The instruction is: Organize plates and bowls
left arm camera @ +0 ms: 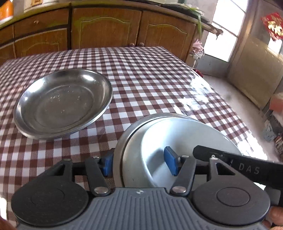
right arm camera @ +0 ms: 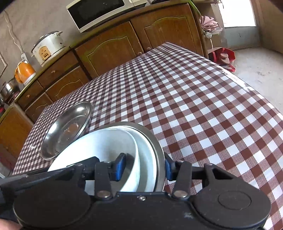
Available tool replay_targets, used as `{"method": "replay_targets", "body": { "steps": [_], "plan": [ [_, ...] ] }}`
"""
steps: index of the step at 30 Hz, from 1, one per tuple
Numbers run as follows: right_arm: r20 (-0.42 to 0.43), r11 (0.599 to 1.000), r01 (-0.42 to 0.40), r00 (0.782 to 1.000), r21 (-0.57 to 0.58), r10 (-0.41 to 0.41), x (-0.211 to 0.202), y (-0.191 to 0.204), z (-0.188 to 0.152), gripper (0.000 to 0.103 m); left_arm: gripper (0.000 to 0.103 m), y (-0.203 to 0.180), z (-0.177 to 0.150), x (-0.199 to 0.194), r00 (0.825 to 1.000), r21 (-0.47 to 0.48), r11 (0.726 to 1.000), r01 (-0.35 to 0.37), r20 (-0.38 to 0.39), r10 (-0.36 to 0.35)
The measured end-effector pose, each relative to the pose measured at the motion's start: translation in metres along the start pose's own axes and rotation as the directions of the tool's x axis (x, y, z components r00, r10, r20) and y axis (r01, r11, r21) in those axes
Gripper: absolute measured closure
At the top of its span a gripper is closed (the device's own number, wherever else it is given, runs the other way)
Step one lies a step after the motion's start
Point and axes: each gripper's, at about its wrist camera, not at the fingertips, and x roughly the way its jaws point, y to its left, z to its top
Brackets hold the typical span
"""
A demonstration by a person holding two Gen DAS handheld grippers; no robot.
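Checkered brown-and-white tablecloth (left arm camera: 150, 74) covers the table. Nearest, left gripper (left arm camera: 139, 163) straddles the near-left rim of a metal bowl (left arm camera: 120, 146) with a white bowl (left arm camera: 176, 134) nested inside, one blue pad outside, one inside, clamped on the wall. Right gripper (right arm camera: 144, 166) pinches the opposite rim likewise. Just beyond sits a stack of steel plates (left arm camera: 61, 104), close beside the bowls. Farther back: wooden cabinets (left arm camera: 106, 26), rice cooker (right arm camera: 47, 47), orange kettle (right arm camera: 23, 72), microwave (right arm camera: 100, 12).
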Motion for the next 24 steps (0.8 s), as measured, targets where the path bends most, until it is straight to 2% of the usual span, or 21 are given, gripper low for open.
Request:
{"method": "replay_targets", "body": {
  "steps": [2, 5, 9, 14, 17, 20, 24],
  "plan": [
    [0.009, 1.000, 0.003, 1.000, -0.015, -0.003, -0.003, 0.003, 0.000, 0.050, 0.046, 0.001, 0.001, -0.003, 1.000, -0.010, 1.000, -0.009, -0.004, 0.009],
    [0.029, 0.999, 0.006, 1.000, -0.053, -0.005, -0.010, 0.014, 0.001, 0.049, 0.048, -0.004, 0.001, -0.009, 0.999, 0.030, 0.998, -0.050, 0.005, 0.050],
    [0.030, 0.996, 0.027, 0.999, -0.082, -0.025, -0.012, 0.021, 0.002, 0.050, 0.052, 0.006, 0.004, -0.006, 1.000, -0.033, 0.999, -0.025, -0.003, 0.025],
    [0.010, 0.999, 0.036, 0.999, 0.009, -0.036, -0.007, 0.001, -0.004, 0.052, 0.054, -0.001, 0.003, -0.008, 1.000, 0.004, 1.000, 0.000, -0.001, 0.000],
    [0.011, 0.999, 0.041, 0.999, 0.030, -0.041, -0.009, -0.003, -0.006, 0.052, 0.055, -0.001, 0.002, -0.008, 1.000, -0.013, 1.000, 0.012, 0.000, -0.012],
    [0.004, 0.996, 0.009, 1.000, 0.088, -0.010, -0.010, -0.012, -0.005, 0.052, 0.056, 0.002, 0.003, -0.010, 1.000, -0.047, 0.999, 0.027, -0.006, -0.028],
    [0.006, 0.996, 0.006, 1.000, 0.085, -0.006, -0.013, -0.011, -0.003, 0.052, 0.056, 0.000, 0.005, -0.015, 1.000, -0.040, 0.999, 0.022, 0.010, -0.022]
  ]
}}
